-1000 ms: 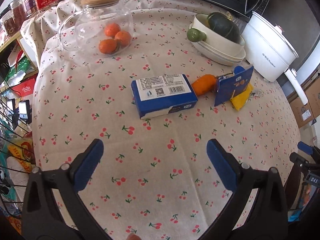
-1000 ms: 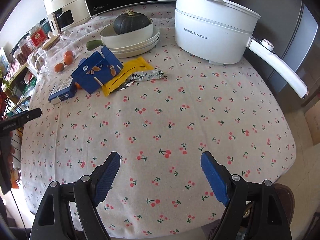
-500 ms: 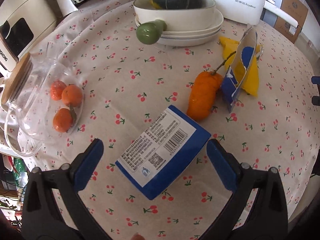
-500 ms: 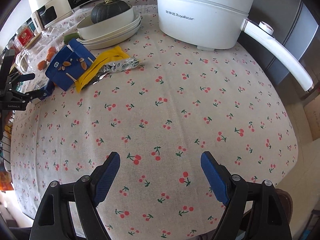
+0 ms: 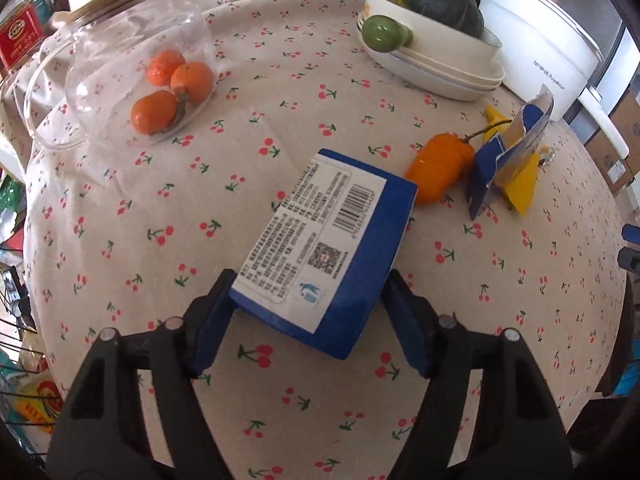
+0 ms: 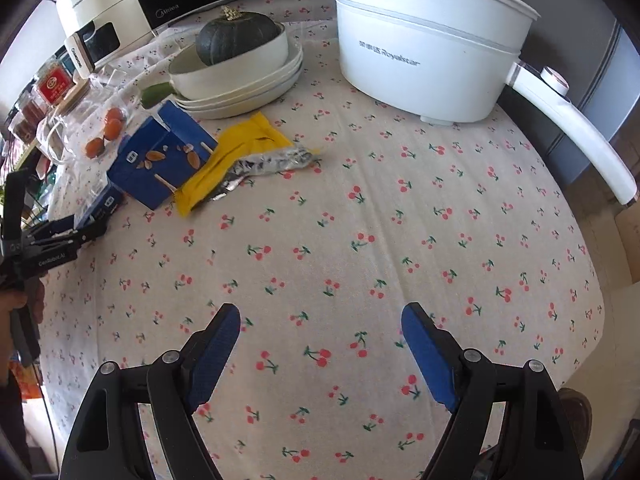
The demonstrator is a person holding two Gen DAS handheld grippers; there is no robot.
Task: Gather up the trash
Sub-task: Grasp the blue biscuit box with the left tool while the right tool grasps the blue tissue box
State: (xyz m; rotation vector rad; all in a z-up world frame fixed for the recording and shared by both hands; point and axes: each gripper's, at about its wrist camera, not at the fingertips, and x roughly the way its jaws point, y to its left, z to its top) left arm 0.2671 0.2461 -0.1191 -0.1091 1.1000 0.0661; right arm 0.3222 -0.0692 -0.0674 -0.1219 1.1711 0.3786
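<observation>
A blue box (image 5: 328, 248) with a white label lies on the cherry-print tablecloth. My left gripper (image 5: 308, 320) is open with its jaws on either side of the box's near end, close to its sides. A torn blue ice-cream carton (image 5: 504, 156) leans by a yellow wrapper (image 5: 524, 184). In the right wrist view the carton (image 6: 160, 164), the yellow wrapper (image 6: 236, 156) and a silver foil wrapper (image 6: 268, 164) lie at the far left. My right gripper (image 6: 320, 344) is open and empty above bare cloth, well short of them. The left gripper (image 6: 60, 236) shows at the left edge.
An orange pepper (image 5: 440, 168) lies beside the box. A glass jar (image 5: 132, 76) holds tangerines. Stacked white dishes (image 6: 240, 80) carry a dark squash (image 6: 236, 40). A white electric pot (image 6: 424, 40) with a long handle stands at the back right. Red-lidded jars (image 5: 20, 36) stand far left.
My left gripper has moved forward and down to the blue box, whose near end now sits between the jaws. The right gripper has moved slightly closer to the wrappers.
</observation>
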